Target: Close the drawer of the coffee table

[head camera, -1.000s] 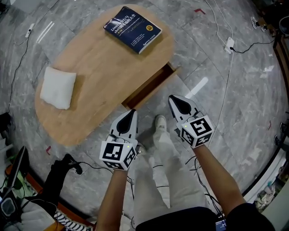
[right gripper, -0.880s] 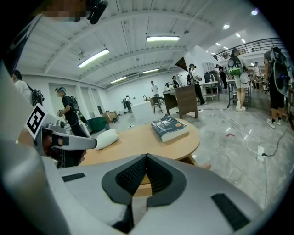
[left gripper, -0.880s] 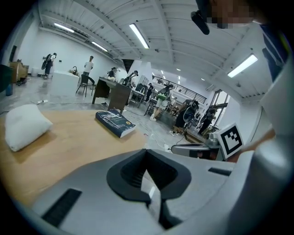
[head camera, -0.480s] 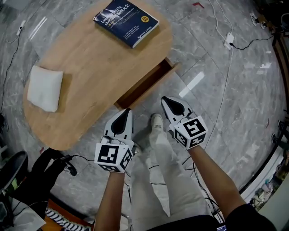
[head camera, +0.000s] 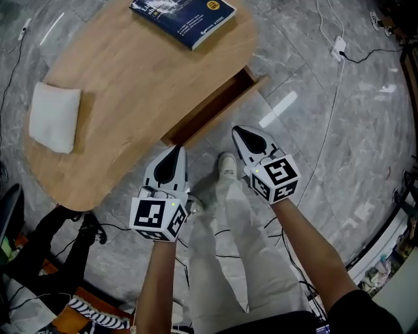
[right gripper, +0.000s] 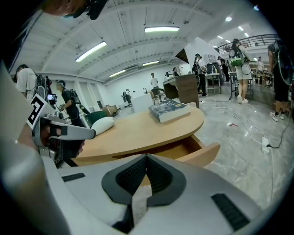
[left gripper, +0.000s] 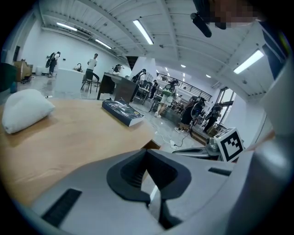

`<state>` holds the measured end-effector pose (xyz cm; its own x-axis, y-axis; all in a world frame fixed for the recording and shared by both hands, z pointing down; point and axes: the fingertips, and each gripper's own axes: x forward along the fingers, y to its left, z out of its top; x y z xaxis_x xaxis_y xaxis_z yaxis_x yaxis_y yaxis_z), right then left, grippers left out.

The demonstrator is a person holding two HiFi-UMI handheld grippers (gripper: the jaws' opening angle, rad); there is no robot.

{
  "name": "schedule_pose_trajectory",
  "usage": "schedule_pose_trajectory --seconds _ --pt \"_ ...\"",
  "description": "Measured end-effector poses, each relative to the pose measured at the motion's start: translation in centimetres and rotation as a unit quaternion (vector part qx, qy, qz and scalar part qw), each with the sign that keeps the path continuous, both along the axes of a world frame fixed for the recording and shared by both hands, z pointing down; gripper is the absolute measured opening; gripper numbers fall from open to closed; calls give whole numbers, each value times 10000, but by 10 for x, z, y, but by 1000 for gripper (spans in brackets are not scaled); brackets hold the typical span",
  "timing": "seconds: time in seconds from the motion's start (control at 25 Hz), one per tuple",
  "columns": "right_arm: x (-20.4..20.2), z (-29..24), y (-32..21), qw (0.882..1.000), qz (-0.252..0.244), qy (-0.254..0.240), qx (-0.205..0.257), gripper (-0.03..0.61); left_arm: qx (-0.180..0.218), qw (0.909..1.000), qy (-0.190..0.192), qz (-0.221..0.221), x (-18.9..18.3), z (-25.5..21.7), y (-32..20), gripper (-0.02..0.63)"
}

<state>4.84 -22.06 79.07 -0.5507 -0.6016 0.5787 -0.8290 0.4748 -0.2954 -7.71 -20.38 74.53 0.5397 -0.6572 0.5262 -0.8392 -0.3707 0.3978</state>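
The coffee table [head camera: 144,85] has an oval top of pale wood, and its drawer [head camera: 212,104] stands pulled out from the long side of the table that faces the person, showing a dark strip of interior behind a wooden front panel. In the right gripper view the drawer [right gripper: 183,149] opens from under the table's edge, with its front panel angled out at the right end. At the table's far end a dark blue book [head camera: 183,16] lies flat on the top, and at the table's left end rests a white pillow [head camera: 53,117]. The left gripper [head camera: 175,153] is held at the table's near edge, just by the left end of the drawer; from above its tip seems to overlap the rim, though whether it touches cannot be told. Its own view shows the two jaws [left gripper: 147,158] pressed together at the tips with nothing between them. The right gripper [head camera: 240,134] hangs over the grey marble floor [head camera: 339,130] in front of the table, near the drawer's right half but apart from it; its jaws [right gripper: 146,160] likewise meet at the tips and grip nothing. Between the two grippers, on the near side of the table, the person's pale shoe [head camera: 227,164] stands on the floor.
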Motion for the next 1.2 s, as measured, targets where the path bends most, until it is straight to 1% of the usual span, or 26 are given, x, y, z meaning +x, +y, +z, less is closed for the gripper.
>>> schedule_pose_trajectory --seconds 0.36,0.52,0.88,1.2 --pt "-4 41 -3 9995 -166 233 -104 14 -48 9999 69 -63 1 19 0 2" --pt "-7 58 -2 9991 -230 305 -181 14 -128 9998 95 -81 0 30 7 2" --pt "-11 85 -4 9978 -359 483 -288 14 -277 9996 110 14 8 42 19 2" --pt "-17 97 -7 9969 -446 521 -388 14 -357 9993 149 -13 9 46 25 2"
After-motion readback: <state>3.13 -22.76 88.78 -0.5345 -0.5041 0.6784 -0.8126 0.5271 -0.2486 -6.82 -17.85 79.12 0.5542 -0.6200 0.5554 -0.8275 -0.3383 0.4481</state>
